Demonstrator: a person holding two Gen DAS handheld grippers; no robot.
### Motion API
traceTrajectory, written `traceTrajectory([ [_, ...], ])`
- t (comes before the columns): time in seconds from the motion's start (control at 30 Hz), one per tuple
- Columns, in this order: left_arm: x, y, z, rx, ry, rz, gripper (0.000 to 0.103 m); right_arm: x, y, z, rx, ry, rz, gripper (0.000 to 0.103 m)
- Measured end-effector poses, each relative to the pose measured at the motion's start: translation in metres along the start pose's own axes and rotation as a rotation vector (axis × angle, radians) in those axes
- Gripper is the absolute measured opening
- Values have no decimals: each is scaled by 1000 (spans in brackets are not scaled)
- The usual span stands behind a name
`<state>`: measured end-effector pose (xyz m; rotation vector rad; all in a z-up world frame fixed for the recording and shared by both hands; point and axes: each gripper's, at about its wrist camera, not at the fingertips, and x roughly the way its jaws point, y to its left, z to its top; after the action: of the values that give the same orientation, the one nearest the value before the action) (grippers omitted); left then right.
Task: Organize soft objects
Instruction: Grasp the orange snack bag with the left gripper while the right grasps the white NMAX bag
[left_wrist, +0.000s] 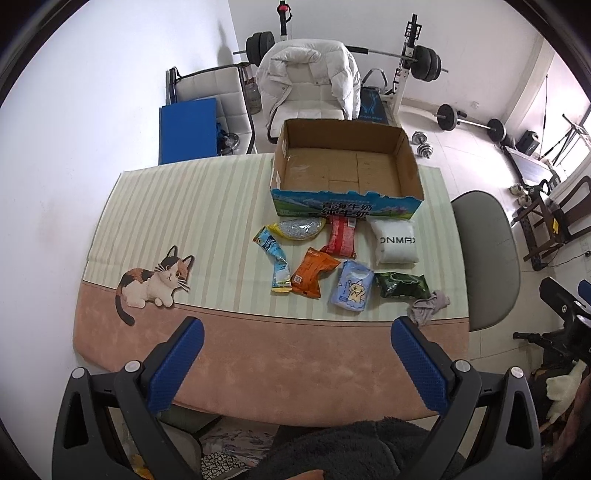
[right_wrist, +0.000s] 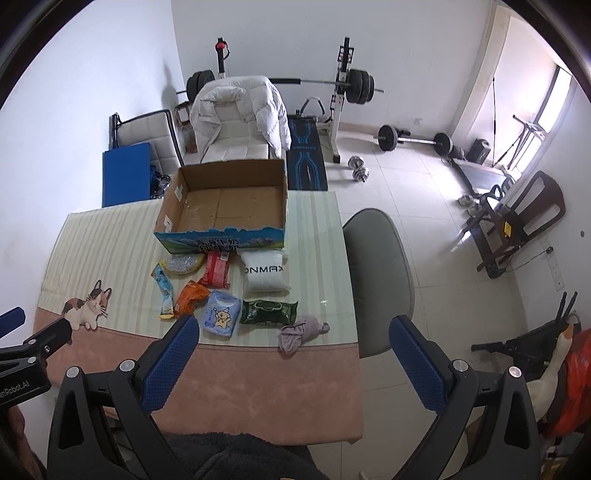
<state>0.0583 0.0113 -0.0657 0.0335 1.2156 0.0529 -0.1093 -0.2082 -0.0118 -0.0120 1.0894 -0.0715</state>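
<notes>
On the counter: cardboard box holds nothing; soft packets lie just before it | left tongs spread wide, hovering; right tongs likewise, gripping nothing

I am seeing on my left gripper and right gripper black triangular frames with silver round screws, blue dotted pads on the fingers, and a dark fluffy sleeve showing below them.
</notes>
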Motion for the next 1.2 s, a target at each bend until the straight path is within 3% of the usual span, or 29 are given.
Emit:
traceTrajectory([
  [0.27, 138, -11, 15, 67, 159, 85, 103, 186, 7, 14, -136, 211, 35, 103],
  [0.43, 209, -16, 28, 75, 211, 97, 103, 293, 7, 33, -32, 316, 126, 103],
  [0.57, 260, -7, 47, 19, 267, 85, 103, 367, 20, 52, -12, 328, 118, 103],
  [0.7, 292, -2, 58, 43, 290, 64, 102, 415, 37, 59, -28, 368, 139, 103],
  [0.8, 318, -8, 64, 135, 324, 50, 100, 445, 50, 63, -45, 420, 140, 103],
  [0.87, 333, -12, 65, 175, 353, 29, 93, 458, 56, 63, -46, 447, 149, 103],
  [0.97, 358, -18, 62, 230, 416, 10, 65, 479, 62, 60, -51, 502, 135, 103],
  [1.03, 369, -19, 61, 232, 439, -23, 59, 490, 66, 55, -50, 535, 149, 100],
  [1.1, 375, -19, 61, 218, 453, -52, 56, 496, 67, 52, -68, 556, 140, 90],
  [1.2, 382, -16, 61, 171, 481, -97, 54, 497, 61, 47, -75, 590, 163, 83],
])
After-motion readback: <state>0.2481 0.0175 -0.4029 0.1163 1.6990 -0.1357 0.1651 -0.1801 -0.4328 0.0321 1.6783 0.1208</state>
